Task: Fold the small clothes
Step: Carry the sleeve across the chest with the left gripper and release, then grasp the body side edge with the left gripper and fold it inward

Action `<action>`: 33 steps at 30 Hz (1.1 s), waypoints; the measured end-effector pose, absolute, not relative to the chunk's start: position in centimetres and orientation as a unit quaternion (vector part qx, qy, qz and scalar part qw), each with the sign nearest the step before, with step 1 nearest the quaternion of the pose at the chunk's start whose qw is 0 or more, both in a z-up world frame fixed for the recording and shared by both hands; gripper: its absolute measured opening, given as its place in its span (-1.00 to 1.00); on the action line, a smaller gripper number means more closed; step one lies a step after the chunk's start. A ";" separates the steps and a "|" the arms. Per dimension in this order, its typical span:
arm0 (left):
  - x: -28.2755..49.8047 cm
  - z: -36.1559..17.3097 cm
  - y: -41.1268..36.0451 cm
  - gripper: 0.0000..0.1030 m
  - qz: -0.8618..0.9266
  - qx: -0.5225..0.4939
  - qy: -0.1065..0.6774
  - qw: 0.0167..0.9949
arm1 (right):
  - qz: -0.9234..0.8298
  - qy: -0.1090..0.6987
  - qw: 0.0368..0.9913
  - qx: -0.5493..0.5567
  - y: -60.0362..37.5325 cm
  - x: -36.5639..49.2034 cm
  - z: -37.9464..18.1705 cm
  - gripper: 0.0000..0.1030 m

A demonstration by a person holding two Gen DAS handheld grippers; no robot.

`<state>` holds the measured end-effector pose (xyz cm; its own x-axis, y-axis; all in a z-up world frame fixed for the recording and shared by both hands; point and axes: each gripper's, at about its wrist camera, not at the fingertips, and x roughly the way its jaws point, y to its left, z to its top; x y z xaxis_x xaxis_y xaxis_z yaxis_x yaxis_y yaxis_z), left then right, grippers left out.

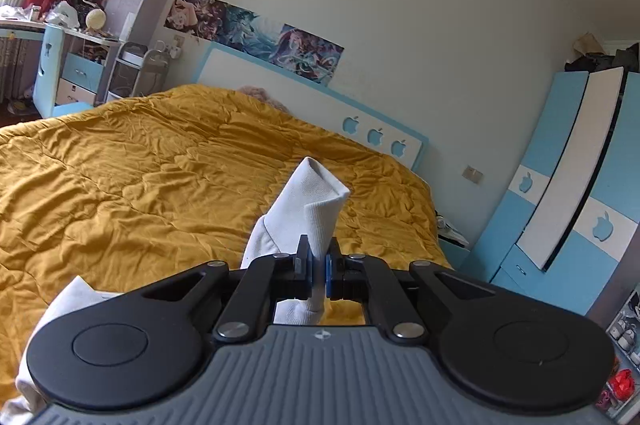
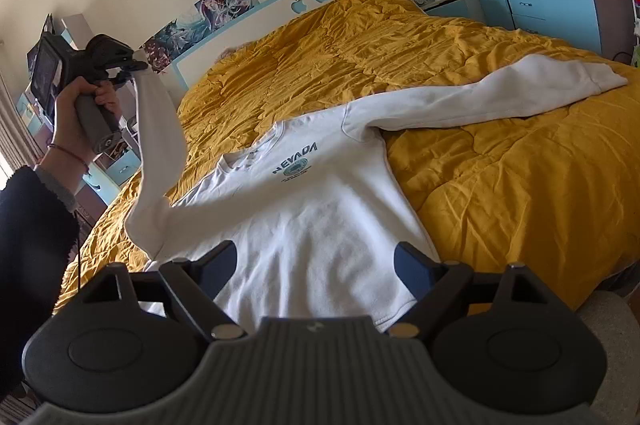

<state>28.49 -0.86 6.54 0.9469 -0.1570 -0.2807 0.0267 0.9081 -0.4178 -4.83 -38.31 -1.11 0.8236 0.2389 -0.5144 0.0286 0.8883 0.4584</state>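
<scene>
White sweatshirt [image 2: 320, 221]: laid front-up on the mustard quilt [image 2: 500, 185], "NEVADA" print visible, hem nearest the right gripper
Left sleeve [image 2: 158, 153]: lifted clear of the quilt, cuff [image 1: 320, 193] clamped between the blue pads of the left gripper [image 1: 319, 267]
Right sleeve [image 2: 520, 89]: spread flat across the quilt
Left gripper: jaws closed on the cuff, held up by a hand [image 2: 86, 105]
Right gripper [image 2: 316, 265]: jaws spread wide above the hem, nothing held
</scene>
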 end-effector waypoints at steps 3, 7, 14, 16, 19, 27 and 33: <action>28.5 3.7 -5.6 -0.87 -0.086 -0.202 0.185 0.958 | 0.046 0.295 0.919 0.257 -39.7 -4.6 -1.7 0.59; 27.9 -0.9 -11.9 0.06 -0.158 -0.122 0.267 0.943 | 0.037 0.297 0.914 0.274 -40.5 -4.9 -2.1 0.59; 19.5 -6.8 -13.6 0.09 -0.200 -0.087 0.330 0.919 | 0.033 0.303 0.913 0.272 -40.6 -5.1 -2.8 0.59; 17.3 -7.5 -12.0 0.09 -0.193 -0.067 0.334 0.920 | 0.035 0.302 0.916 0.263 -40.3 -5.1 -2.8 0.59; 15.2 -8.4 -7.9 0.09 -0.147 -0.005 0.325 0.934 | 0.040 0.302 0.919 0.251 -39.9 -4.7 -3.0 0.59; 15.7 -10.8 1.4 0.08 0.067 0.168 0.321 0.930 | 0.090 0.325 0.911 0.237 -35.8 -3.0 -3.9 0.59; 18.7 -12.7 4.4 0.08 0.069 0.229 0.329 0.914 | 0.111 0.341 0.912 0.200 -32.8 -2.3 -3.5 0.59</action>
<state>18.65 4.37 -12.72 0.7743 0.2764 -0.5692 0.0243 0.8859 0.4632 -2.26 -32.77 -3.51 0.7430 0.3396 -0.5768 -0.0670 0.8951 0.4408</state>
